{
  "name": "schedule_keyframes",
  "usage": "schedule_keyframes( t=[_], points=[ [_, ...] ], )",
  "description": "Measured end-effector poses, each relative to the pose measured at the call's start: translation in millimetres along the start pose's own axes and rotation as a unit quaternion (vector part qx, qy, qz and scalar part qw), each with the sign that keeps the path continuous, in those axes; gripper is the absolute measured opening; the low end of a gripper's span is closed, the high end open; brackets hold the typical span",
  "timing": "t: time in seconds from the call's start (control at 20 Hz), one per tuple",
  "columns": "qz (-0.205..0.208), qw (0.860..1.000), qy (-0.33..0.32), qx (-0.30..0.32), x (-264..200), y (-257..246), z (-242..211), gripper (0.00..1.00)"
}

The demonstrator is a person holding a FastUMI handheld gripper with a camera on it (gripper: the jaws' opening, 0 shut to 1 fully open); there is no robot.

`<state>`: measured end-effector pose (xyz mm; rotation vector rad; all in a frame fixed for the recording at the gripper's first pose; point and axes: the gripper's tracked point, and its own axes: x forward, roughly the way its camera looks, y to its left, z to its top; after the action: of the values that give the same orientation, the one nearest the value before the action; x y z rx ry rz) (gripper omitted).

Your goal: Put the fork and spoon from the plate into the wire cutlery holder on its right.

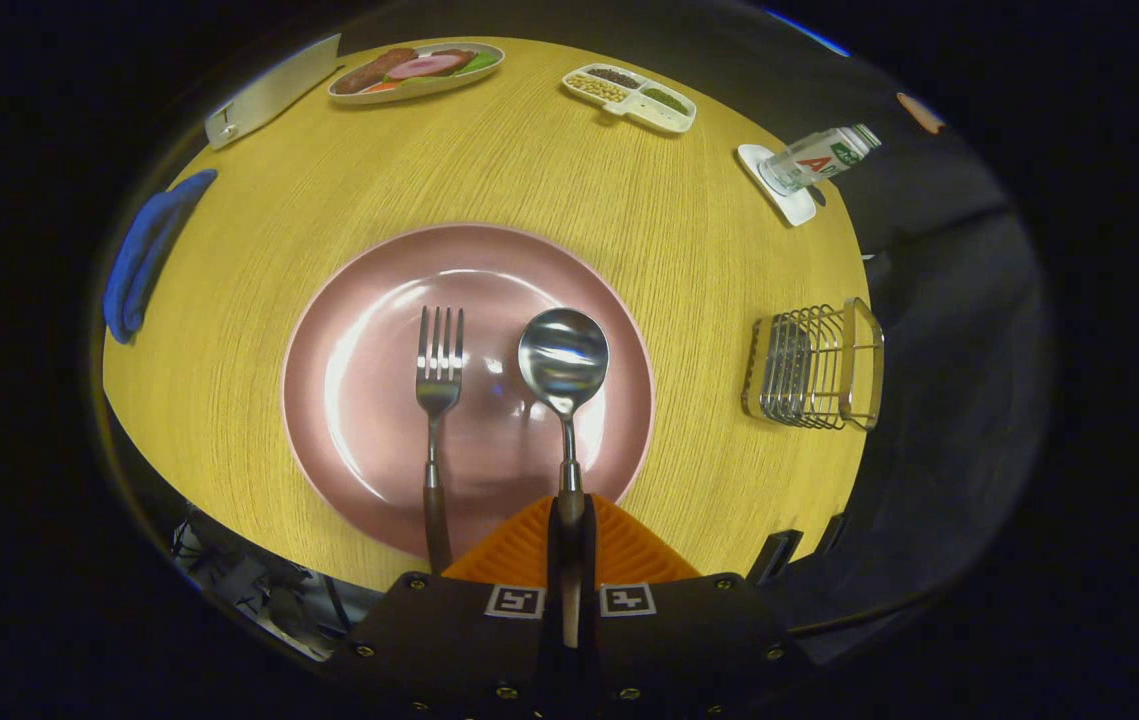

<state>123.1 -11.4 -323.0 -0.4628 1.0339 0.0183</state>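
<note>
A pink plate [369, 330] lies on the round wooden table just ahead of my fingers. On it a metal fork [437, 400] lies on the left, tines pointing away. A metal spoon [563, 358] lies to its right, bowl pointing away. My gripper [570, 525] has its orange fingers closed together on the spoon's dark handle at the plate's near rim. The fork's handle runs past the left finger, untouched. The wire cutlery holder [817, 366] stands on the table to the right of the plate, near the table's edge.
Beyond the plate sit an oval dish of play food [417, 70] and a divided white tray [631, 96]. A bottle [817, 158] lies on a white coaster at the far right. A blue cloth [141, 255] lies at the left edge, a white block [269, 92] behind it.
</note>
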Motion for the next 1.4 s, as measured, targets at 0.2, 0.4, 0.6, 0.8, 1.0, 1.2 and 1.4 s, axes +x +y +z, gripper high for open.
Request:
schedule_keyframes(
  t=[0.2,0.4,0.6,0.8,1.0,1.2,1.4],
  points=[
    [-0.021,1.000,-0.016,-0.005,-20.9,-11.6,11.7,0.06],
    [-0.042,0.999,-0.035,0.005,-43.8,-28.2,24.9,0.06],
    [-0.067,0.997,-0.046,0.018,-70.4,-53.3,31.2,0.06],
    [-0.095,0.993,-0.049,0.043,-93.2,-87.2,32.4,0.06],
    [-0.129,0.989,-0.038,0.066,-103.8,-140.5,29.3,0.06],
    [-0.142,0.985,-0.014,0.098,-96.1,-185.6,11.7,0.06],
    [-0.141,0.983,0.032,0.113,-70.4,-206.0,-12.5,0.06]
  ],
)
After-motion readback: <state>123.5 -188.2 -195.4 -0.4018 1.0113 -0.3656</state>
